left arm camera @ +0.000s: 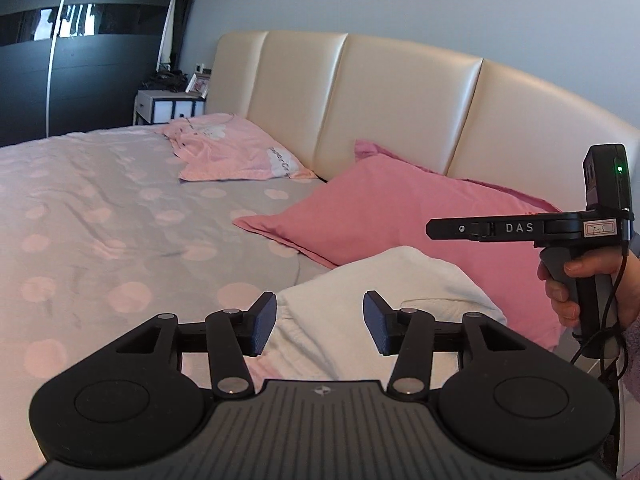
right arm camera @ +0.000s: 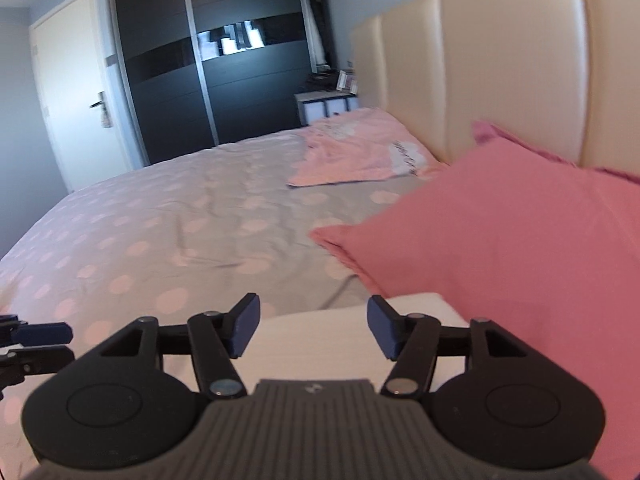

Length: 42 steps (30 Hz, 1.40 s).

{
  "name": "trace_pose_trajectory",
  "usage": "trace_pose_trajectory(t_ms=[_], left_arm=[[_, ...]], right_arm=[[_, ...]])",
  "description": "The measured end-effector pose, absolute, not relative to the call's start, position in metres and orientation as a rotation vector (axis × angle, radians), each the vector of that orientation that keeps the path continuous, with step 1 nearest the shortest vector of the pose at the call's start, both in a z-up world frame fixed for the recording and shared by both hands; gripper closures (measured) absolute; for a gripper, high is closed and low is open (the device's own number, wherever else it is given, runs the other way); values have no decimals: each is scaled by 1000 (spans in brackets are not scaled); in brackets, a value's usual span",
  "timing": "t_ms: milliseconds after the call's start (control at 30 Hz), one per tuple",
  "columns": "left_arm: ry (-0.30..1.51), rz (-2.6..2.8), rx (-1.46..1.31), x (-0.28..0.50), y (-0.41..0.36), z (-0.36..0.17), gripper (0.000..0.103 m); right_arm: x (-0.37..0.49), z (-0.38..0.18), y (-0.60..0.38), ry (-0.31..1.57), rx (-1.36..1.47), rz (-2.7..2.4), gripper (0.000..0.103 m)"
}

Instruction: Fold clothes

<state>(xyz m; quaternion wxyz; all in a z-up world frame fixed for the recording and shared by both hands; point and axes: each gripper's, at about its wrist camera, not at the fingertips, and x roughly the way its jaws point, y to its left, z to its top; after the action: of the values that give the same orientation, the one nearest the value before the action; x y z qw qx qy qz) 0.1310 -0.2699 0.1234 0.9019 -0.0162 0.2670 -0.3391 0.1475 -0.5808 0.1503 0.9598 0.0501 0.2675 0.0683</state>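
A white garment lies bunched on the bed beside the dark pink pillow. My left gripper hovers just above its near edge, open, with nothing between its blue pads. In the right wrist view the same white garment shows as a flat white patch under my right gripper, which is open and holds nothing. The right gripper appears side-on in the left view, held by a hand. A light pink garment lies spread near the headboard.
The bed cover is grey with pink dots and stretches wide to the left. A cream padded headboard stands behind. A bedside cabinet and dark wardrobe stand at the far side. The left gripper's tip shows at the left edge.
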Motion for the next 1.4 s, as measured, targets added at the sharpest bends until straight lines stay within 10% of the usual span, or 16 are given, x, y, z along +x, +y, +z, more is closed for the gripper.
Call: trace_pose_trajectory(t_ms=[567, 1400], left_arm=[[505, -484, 36, 30, -101, 171, 47], [484, -4, 12, -44, -2, 67, 32]], right_arm=[[43, 168, -394, 473, 118, 378, 18], [-61, 44, -204, 569, -39, 220, 15]])
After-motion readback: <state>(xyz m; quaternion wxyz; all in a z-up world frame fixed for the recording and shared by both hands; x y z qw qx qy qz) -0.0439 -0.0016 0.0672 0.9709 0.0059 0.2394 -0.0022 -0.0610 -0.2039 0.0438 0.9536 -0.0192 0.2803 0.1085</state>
